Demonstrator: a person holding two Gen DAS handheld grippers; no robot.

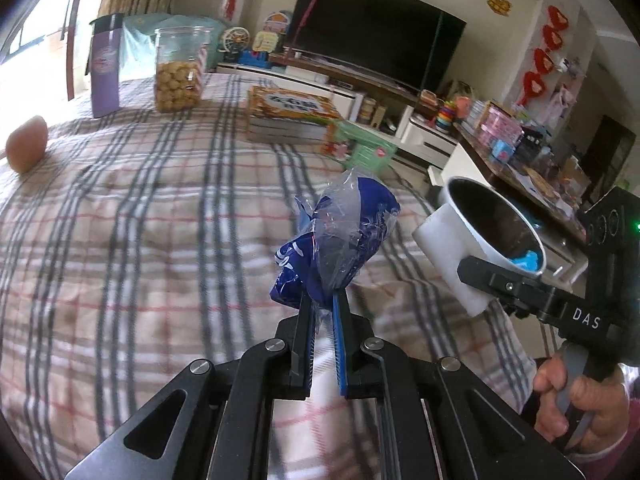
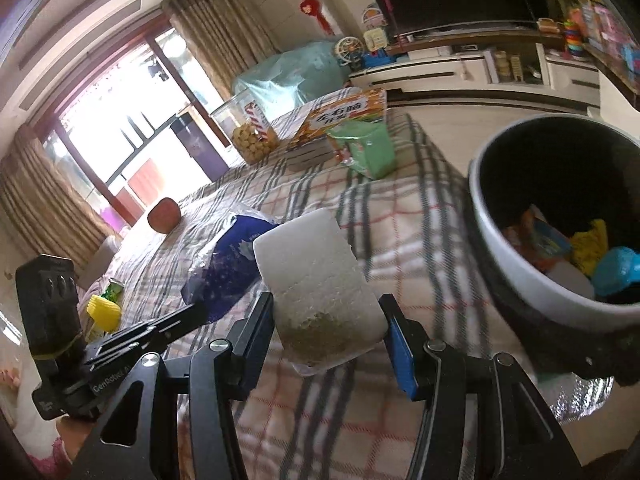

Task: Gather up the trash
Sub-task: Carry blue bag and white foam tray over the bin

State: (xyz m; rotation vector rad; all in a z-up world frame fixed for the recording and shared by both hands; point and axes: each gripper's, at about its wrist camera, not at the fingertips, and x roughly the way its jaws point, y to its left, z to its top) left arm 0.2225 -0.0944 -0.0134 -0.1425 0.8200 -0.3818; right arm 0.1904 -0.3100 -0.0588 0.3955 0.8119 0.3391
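Note:
My left gripper point(image 1: 325, 300) is shut on a crumpled blue and clear plastic wrapper point(image 1: 340, 236) and holds it above the plaid tablecloth point(image 1: 160, 240). The wrapper also shows in the right wrist view point(image 2: 232, 268). My right gripper point(image 2: 330, 320) is shut on a white foam block point(image 2: 320, 288) with a greenish stain; it also shows in the left wrist view point(image 1: 448, 256). A grey trash bin point(image 2: 520, 264) with a dark inside stands just right of the foam block and holds several coloured scraps. It shows in the left wrist view point(image 1: 480, 232) behind the block.
On the table stand a cookie jar point(image 1: 180, 72), a purple box point(image 1: 105, 68), a stack of books point(image 1: 288, 116), a green packet point(image 1: 364, 148) and a reddish lump point(image 1: 26, 144). A yellow cup point(image 2: 105, 312) and a green can point(image 2: 114, 288) sit at the left. A TV cabinet lies behind.

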